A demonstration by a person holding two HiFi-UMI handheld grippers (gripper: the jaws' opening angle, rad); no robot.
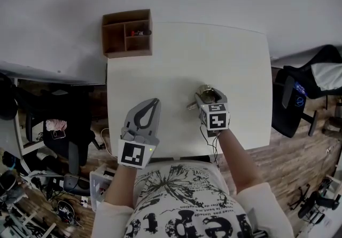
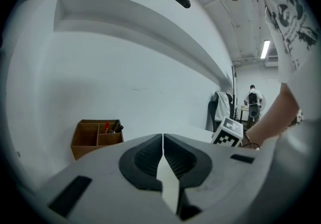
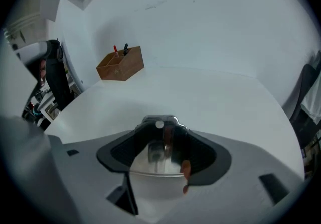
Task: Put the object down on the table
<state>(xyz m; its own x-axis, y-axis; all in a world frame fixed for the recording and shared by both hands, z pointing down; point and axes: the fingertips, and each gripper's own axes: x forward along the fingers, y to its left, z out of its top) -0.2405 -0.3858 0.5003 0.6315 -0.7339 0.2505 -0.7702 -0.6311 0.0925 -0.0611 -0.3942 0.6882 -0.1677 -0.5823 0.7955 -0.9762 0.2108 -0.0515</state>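
Note:
A shiny metal cup (image 1: 205, 92) with a small side handle sits between the jaws of my right gripper (image 1: 206, 94), low over the white table (image 1: 181, 55), right of its middle. In the right gripper view the cup (image 3: 157, 156) fills the gap and both dark pads (image 3: 199, 153) press on its sides. Whether its base touches the table I cannot tell. My left gripper (image 1: 154, 104) hovers near the table's front left part, jaws closed together with nothing in them; its tips (image 2: 163, 138) meet in the left gripper view.
A wooden desk organizer (image 1: 127, 33) with pens stands at the table's far left corner, also visible as a wooden organizer (image 2: 97, 136) and as a box (image 3: 120, 65). A black chair (image 1: 299, 98) stands right of the table. Clutter and another chair (image 1: 64, 135) lie to the left.

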